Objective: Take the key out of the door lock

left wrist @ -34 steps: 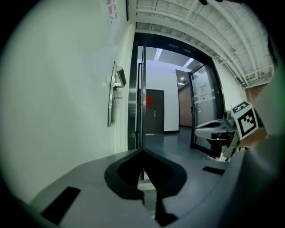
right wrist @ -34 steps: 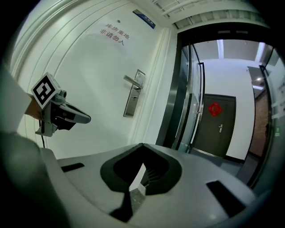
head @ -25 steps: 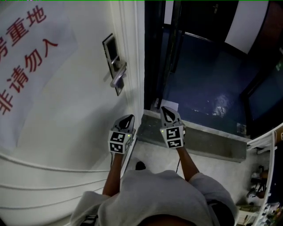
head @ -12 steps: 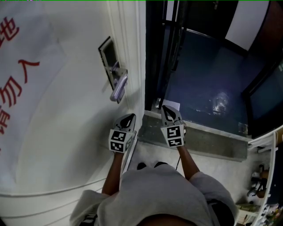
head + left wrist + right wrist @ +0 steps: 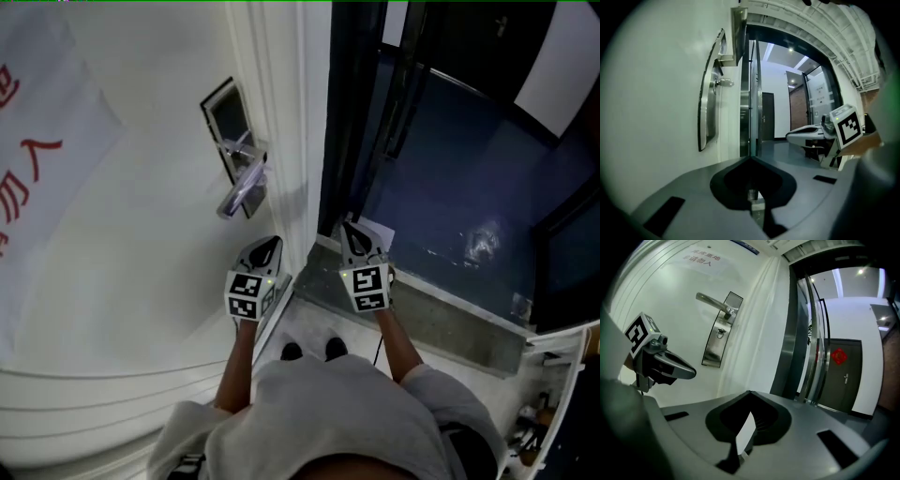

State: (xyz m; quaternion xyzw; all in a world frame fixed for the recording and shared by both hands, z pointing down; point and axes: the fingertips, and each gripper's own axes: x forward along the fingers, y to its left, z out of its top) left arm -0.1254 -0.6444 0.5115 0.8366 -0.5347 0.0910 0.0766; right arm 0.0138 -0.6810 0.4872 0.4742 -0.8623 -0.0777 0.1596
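Now, key [image 5: 721, 332]: sticking out of the lock plate [image 5: 714, 345], just under the lever handle [image 5: 711, 301]; small and metallic.
Lock plate: a long, shiny steel strip, lying flat on the smooth white door [image 5: 141, 262].
Lever handle: a slim brushed-metal bar, jutting from the plate's upper end.
Left gripper [image 5: 265, 248]: hovering below the plate, its grey pointed jaws pinching together on nothing.
Right gripper [image 5: 350, 232]: hanging right of the plate, past the door's edge, jaws clenched.
Sign [image 5: 37, 141]: a white sheet left of the plate, showing red Chinese characters, 人 among them.
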